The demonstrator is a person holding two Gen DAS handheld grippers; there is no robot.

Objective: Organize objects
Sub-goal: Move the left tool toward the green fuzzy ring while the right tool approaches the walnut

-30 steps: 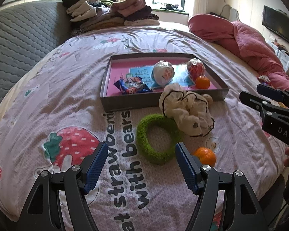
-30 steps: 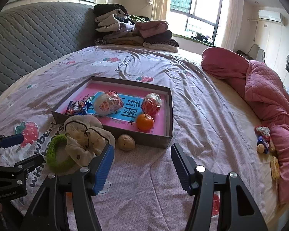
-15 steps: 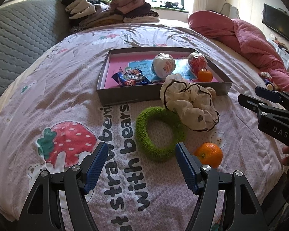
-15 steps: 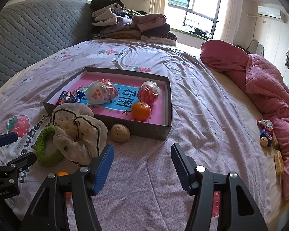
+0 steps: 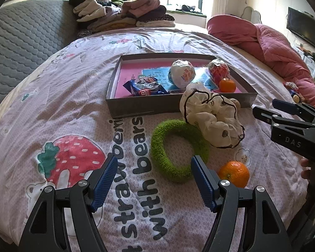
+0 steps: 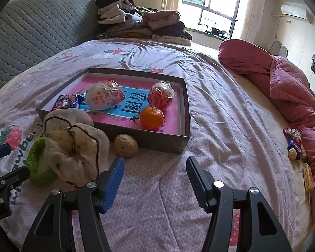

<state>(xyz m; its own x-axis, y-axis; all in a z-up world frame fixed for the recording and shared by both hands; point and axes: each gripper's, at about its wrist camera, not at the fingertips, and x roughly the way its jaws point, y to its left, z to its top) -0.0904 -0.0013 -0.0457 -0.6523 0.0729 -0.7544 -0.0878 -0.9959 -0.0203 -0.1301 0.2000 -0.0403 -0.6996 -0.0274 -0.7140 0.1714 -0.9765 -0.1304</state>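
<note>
We see a gray box (image 5: pixel 178 106) on the bed with snacks and one orange (image 5: pixel 227 85) already in it, so that is where things go. Still outside, near its front wall, lie a green ring (image 5: pixel 174 147), a cream cloth bag (image 5: pixel 212 117), a small brown lump (image 6: pixel 126 145) and a loose orange (image 5: pixel 234 173). Our left gripper (image 5: pixel 154 181) hangs over the ring's near side, jaws wide and empty. Our right gripper (image 6: pixel 155 180) hangs just right of the bag, jaws partly open, holding nothing, likely ready to pick.
</note>
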